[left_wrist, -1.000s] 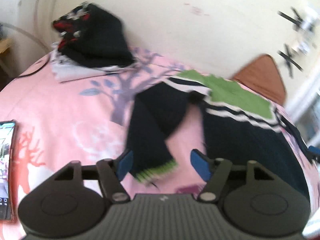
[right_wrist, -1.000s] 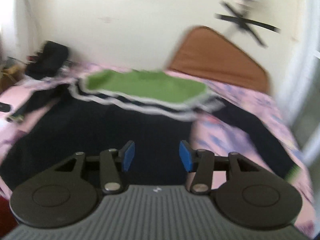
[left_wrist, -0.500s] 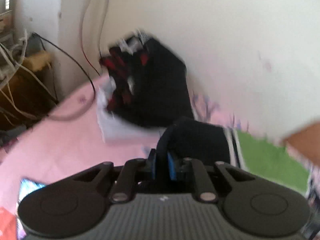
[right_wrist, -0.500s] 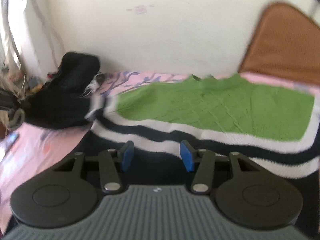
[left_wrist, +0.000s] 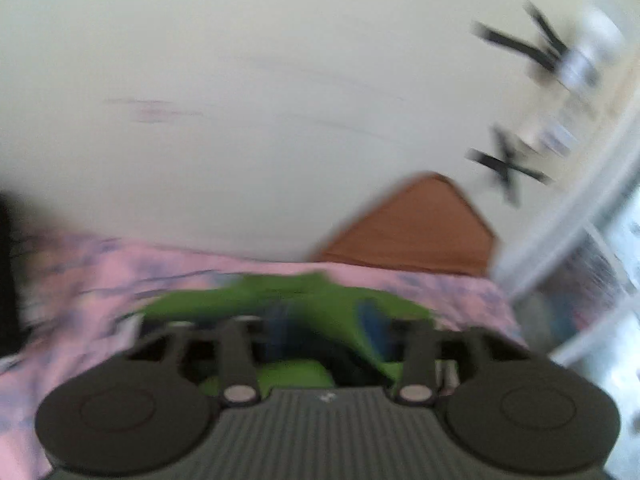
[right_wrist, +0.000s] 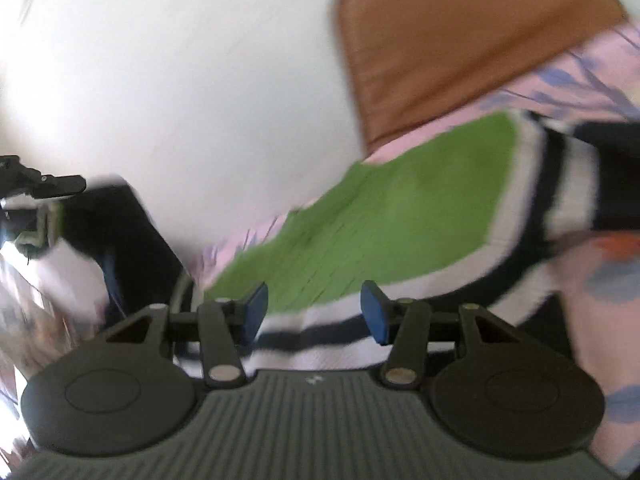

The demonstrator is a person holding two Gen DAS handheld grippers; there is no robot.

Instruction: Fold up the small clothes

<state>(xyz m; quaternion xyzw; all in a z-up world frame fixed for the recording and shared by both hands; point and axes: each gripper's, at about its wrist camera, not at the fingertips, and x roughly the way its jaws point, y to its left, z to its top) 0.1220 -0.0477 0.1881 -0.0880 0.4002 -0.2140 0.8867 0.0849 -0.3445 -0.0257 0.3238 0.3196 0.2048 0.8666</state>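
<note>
Two grippers: we hold both over the green, white-and-black striped knit sweater [right_wrist: 400, 216].
Left gripper [left_wrist: 324, 328]: jaws opening, nothing gripped.
Right gripper [right_wrist: 314, 308]: jaws apart, empty.
Writing: we read none.

- Sweater [right_wrist: 380, 216]: knitted cloth, matt; a ribbed texture is seen across the green panel — white and black bands look equally dull.
- Bedsheet [left_wrist: 80, 280]: thin printed cloth in pink, matt, lightly creased; finer texture is lost to blur.
- Right gripper [right_wrist: 314, 308]: body of matt black plastic with a finely ridged grey top; blue pads [right_wrist: 256, 304] look smooth and rubbery; small metal pins with a dull shine are noted at the finger pivots.
- Left gripper [left_wrist: 324, 328]: same matt black plastic — blurred.
- Headboard [right_wrist: 460, 40]: brown, matt, faintly woven-looking.
- Wall [left_wrist: 280, 100]: painted, smooth, matt.
</note>
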